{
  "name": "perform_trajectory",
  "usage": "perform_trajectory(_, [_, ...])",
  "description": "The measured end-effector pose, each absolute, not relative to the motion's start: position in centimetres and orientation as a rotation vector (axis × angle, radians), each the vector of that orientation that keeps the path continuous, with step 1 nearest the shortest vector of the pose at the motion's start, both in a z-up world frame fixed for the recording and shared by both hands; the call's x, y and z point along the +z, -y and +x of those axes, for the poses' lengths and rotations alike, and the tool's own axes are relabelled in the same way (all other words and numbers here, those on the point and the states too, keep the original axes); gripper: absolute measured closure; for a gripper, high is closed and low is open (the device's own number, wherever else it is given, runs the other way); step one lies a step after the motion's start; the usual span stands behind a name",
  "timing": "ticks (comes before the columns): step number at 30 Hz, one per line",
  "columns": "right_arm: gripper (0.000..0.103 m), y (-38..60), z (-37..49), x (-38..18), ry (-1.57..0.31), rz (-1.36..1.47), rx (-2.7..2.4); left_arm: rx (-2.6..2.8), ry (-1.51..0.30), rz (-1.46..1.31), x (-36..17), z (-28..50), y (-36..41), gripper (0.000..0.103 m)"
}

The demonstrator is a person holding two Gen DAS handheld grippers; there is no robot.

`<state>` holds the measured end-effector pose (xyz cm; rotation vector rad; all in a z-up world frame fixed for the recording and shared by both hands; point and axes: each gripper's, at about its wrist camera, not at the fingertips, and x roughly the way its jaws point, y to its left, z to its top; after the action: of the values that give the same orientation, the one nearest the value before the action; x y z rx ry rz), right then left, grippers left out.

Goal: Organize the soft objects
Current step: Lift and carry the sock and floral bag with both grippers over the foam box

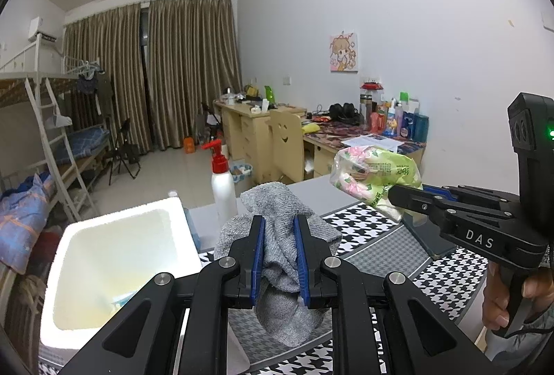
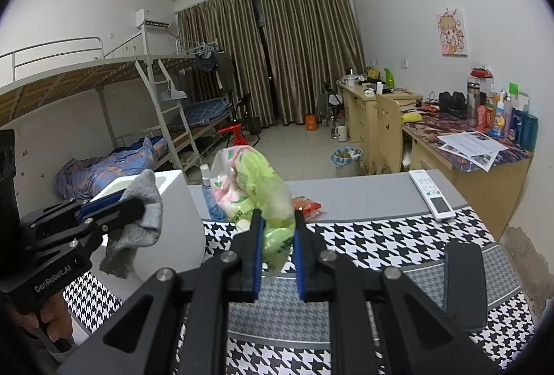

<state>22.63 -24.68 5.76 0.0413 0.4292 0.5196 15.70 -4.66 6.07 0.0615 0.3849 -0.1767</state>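
Note:
My left gripper (image 1: 279, 222) is shut on a grey knitted cloth (image 1: 280, 257) and holds it above the table, just right of the white foam box (image 1: 104, 264). The cloth (image 2: 138, 222) and left gripper (image 2: 131, 202) also show in the right wrist view, in front of the box (image 2: 180, 219). My right gripper (image 2: 277, 219) is shut on a green and pink plastic tissue pack (image 2: 256, 191) and holds it in the air over the table. The pack (image 1: 374, 174) and right gripper (image 1: 398, 195) show at right in the left wrist view.
A houndstooth mat (image 2: 381, 243) covers the grey table (image 2: 363, 191). On it lie a white remote (image 2: 431, 193), a dark phone (image 2: 464, 285), a red packet (image 2: 306, 203) and a small blue bottle (image 2: 209, 195). A red-capped white spray bottle (image 1: 221, 181) stands behind the box.

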Motion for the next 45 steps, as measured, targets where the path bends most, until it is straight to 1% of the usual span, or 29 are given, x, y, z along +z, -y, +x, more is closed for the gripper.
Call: perform_trajectory(45, [0.084,17.7,21.8,7.1,-0.398,0.015,0.673,0.019,-0.281,0.011,8.1,13.7,-2.1,0.085])
